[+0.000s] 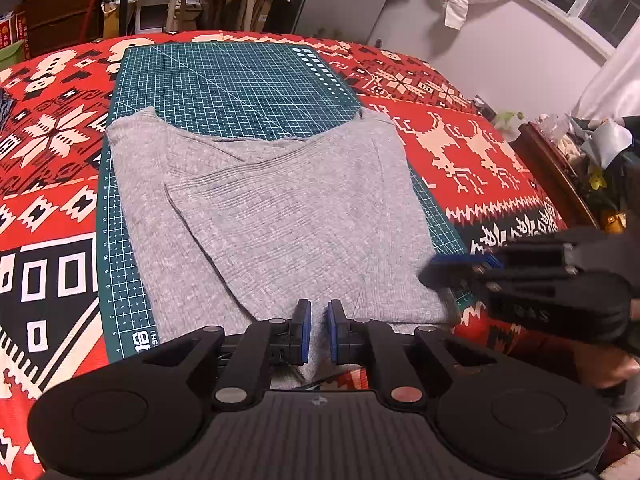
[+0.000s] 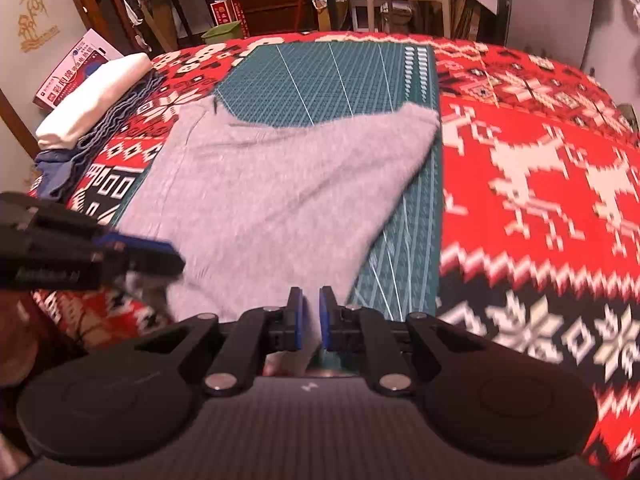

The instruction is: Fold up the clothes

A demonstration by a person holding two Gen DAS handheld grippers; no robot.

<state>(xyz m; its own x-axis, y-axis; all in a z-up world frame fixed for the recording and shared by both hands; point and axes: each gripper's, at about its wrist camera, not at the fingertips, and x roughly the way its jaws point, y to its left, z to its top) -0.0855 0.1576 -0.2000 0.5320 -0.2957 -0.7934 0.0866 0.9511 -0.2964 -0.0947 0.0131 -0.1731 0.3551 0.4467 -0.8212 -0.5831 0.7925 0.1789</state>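
A grey knitted garment [image 1: 276, 216] lies partly folded on a green cutting mat [image 1: 240, 80], which sits on a red patterned cloth [image 1: 52, 128]. The left gripper [image 1: 319, 330] sits at the garment's six o'clock edge — its blue pads a narrow gap apart with grey fabric between them. The right gripper [image 2: 311, 320] pinches the same hem likewise — at the left view's three o'clock. Folded clothes [image 2: 96, 96] are stacked at the right view's ten o'clock.

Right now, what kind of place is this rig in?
Probably a lived-in room at home, not a lab: a grey sweater lies on a green cutting mat over a red patterned cloth, with a knotted curtain and a cluttered wooden shelf behind.
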